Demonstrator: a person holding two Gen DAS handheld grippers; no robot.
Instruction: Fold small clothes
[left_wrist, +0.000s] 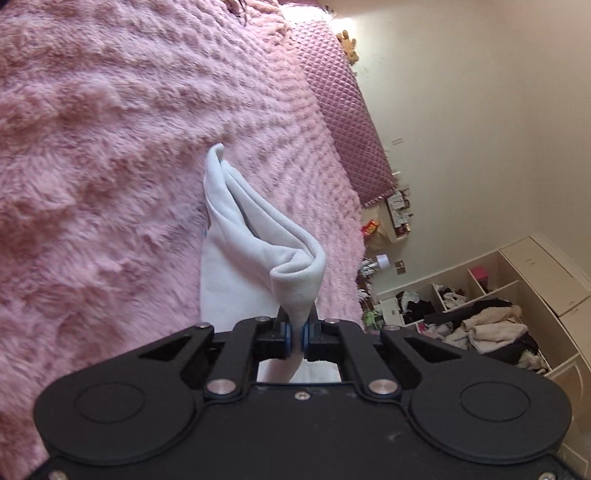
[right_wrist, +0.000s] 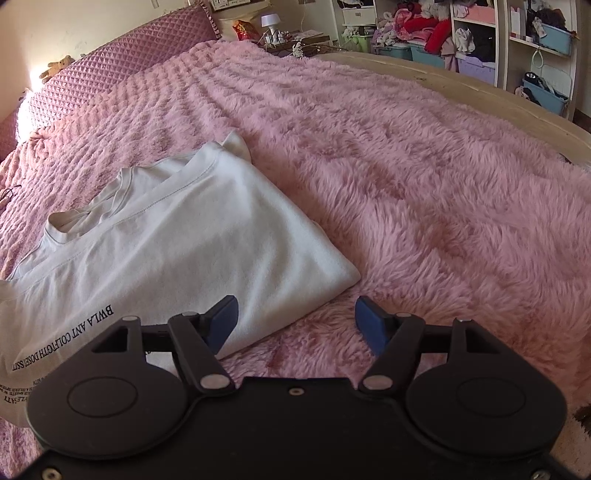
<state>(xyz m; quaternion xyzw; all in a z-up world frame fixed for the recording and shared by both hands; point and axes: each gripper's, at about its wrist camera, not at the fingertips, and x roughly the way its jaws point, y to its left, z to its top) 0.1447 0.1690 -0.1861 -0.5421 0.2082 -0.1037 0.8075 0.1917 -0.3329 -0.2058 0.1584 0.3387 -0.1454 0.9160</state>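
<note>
A white T-shirt (right_wrist: 192, 236) with black lettering lies partly folded on the fluffy pink blanket (right_wrist: 424, 177). My right gripper (right_wrist: 295, 325) is open and empty, its blue pads (right_wrist: 221, 321) just above the shirt's near folded corner. In the left wrist view my left gripper (left_wrist: 297, 338) is shut on a bunched edge of the white shirt (left_wrist: 258, 236) and holds it lifted off the pink blanket (left_wrist: 110, 166), the cloth draping away in folds.
A quilted pink headboard (right_wrist: 110, 62) with a small teddy bear (right_wrist: 55, 68) stands at the bed's far end. A bedside table with a lamp (right_wrist: 269, 22) and shelves of clothes and bins (right_wrist: 480, 40) line the wall. The bed's wooden edge (right_wrist: 480, 92) curves on the right.
</note>
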